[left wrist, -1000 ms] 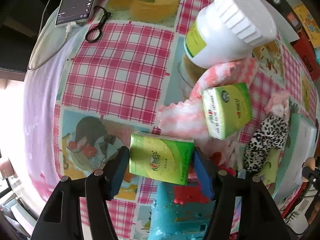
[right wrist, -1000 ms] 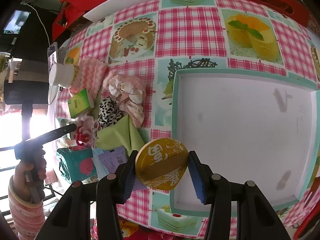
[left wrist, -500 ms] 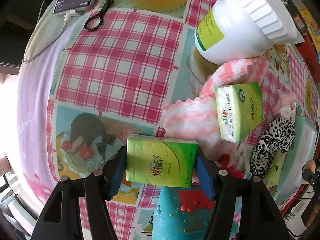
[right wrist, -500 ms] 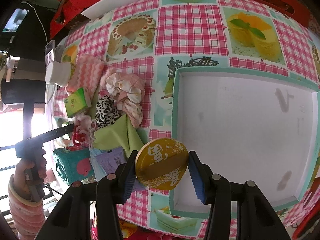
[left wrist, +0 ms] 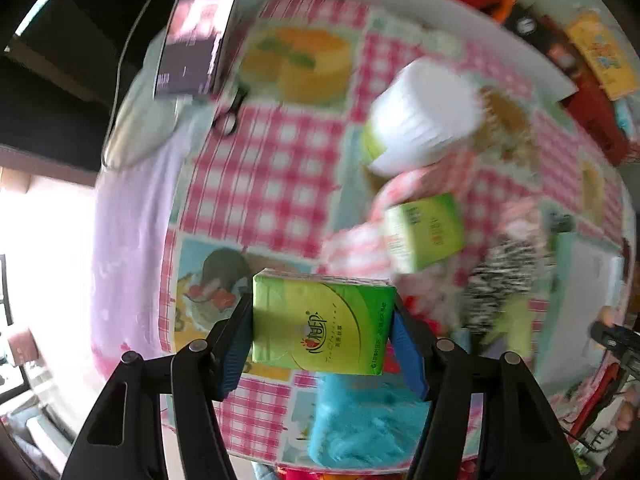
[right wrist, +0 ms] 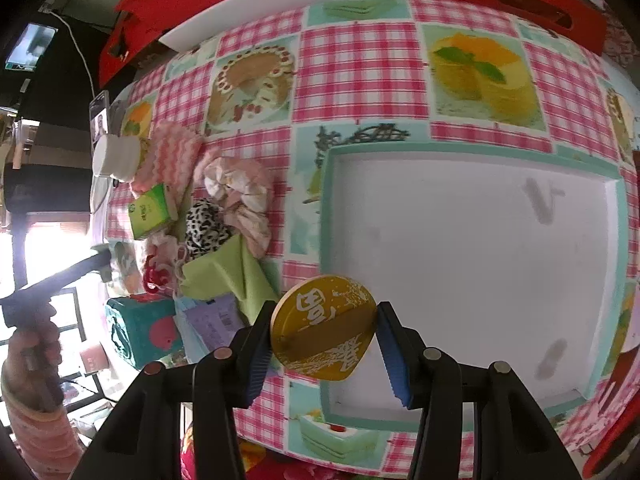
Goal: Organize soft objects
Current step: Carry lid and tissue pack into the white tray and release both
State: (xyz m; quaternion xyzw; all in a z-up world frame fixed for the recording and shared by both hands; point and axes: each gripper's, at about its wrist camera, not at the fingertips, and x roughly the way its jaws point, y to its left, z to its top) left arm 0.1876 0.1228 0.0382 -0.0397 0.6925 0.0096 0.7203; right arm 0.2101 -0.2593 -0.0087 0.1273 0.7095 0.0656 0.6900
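Left wrist view: left gripper (left wrist: 322,322) clamped a green tissue pack (left wrist: 320,320), lifted above the tablecloth (left wrist: 260,168). Right gripper (right wrist: 322,340) pinched a gold disc (right wrist: 323,338) at the white tray (right wrist: 480,264) edge; the soft pack could buckle and slip.

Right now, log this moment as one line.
left gripper: holds tissue pack | right gripper: holds gold disc | tray: empty

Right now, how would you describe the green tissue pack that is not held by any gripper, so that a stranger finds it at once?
Start at the white tray with the teal rim, then go left to the pile of soft things. At its far left, the tissue pack rests on the pink wavy cloth, just before the white jar. It is the pile's only boxy, printed green thing; the green cloth nearer the camera is limp.
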